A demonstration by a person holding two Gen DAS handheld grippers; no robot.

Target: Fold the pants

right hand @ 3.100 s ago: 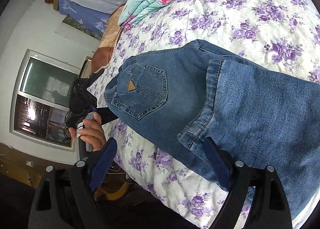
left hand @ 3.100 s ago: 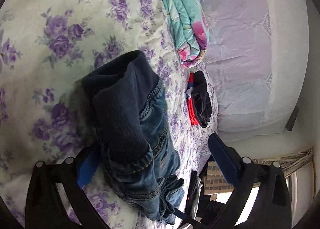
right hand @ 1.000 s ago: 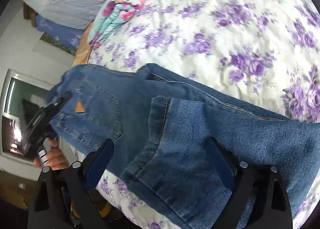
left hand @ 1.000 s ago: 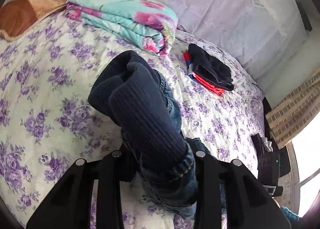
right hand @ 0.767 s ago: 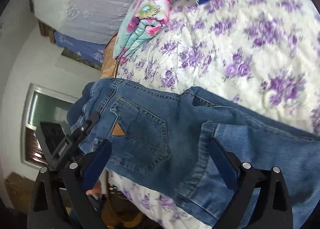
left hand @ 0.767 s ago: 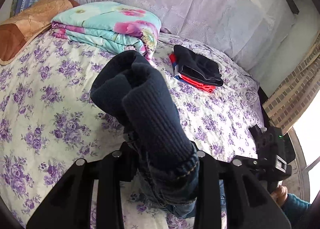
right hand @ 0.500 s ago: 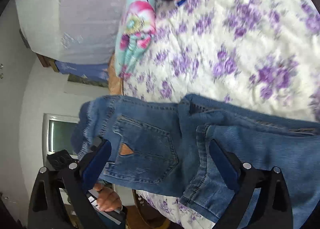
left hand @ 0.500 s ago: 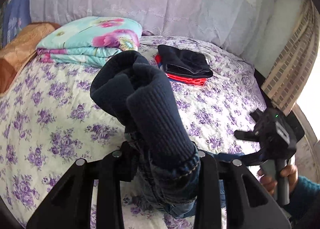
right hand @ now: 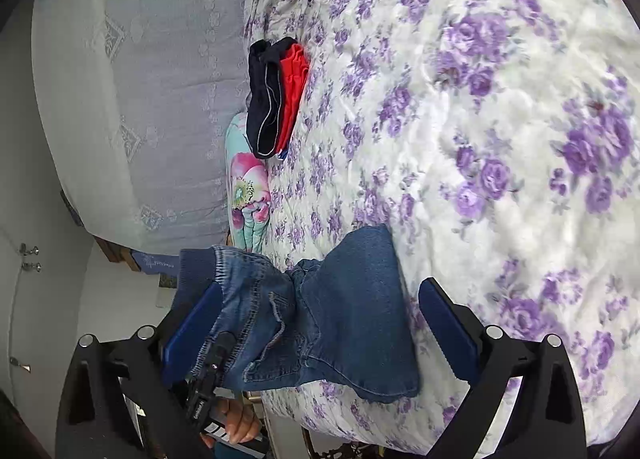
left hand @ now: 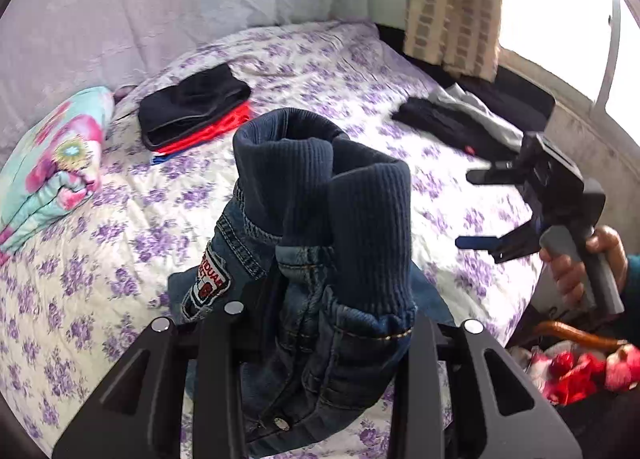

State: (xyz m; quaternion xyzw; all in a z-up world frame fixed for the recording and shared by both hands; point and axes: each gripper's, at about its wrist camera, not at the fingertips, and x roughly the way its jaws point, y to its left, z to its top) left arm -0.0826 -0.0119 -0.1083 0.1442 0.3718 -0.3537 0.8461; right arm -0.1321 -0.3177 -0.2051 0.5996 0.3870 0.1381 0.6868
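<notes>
Blue jeans (left hand: 320,259) with a ribbed navy waistband stand bunched up from the purple-flowered bedspread (left hand: 100,259). My left gripper (left hand: 320,339) is shut on their waist, with denim bulging between the fingers. In the right wrist view the jeans (right hand: 340,319) hang gathered at the bed's edge, pinched at the waist by the left gripper (right hand: 208,379). My right gripper (right hand: 320,331) is open wide; its blue pads (right hand: 448,327) touch nothing. The left wrist view shows that right gripper (left hand: 492,211) held in a hand off the bed's right side, apart from the jeans.
A folded floral blanket (left hand: 52,163) lies at the bed's left. A folded black and red clothes stack (left hand: 196,111) sits near the headboard wall. Dark and grey garments (left hand: 452,123) lie at the far right edge under a curtain (left hand: 452,3).
The left gripper has swung to the right across the bed, still gripping the waist. The right gripper has pulled away from the denim legs, which now look bunched and smaller.
</notes>
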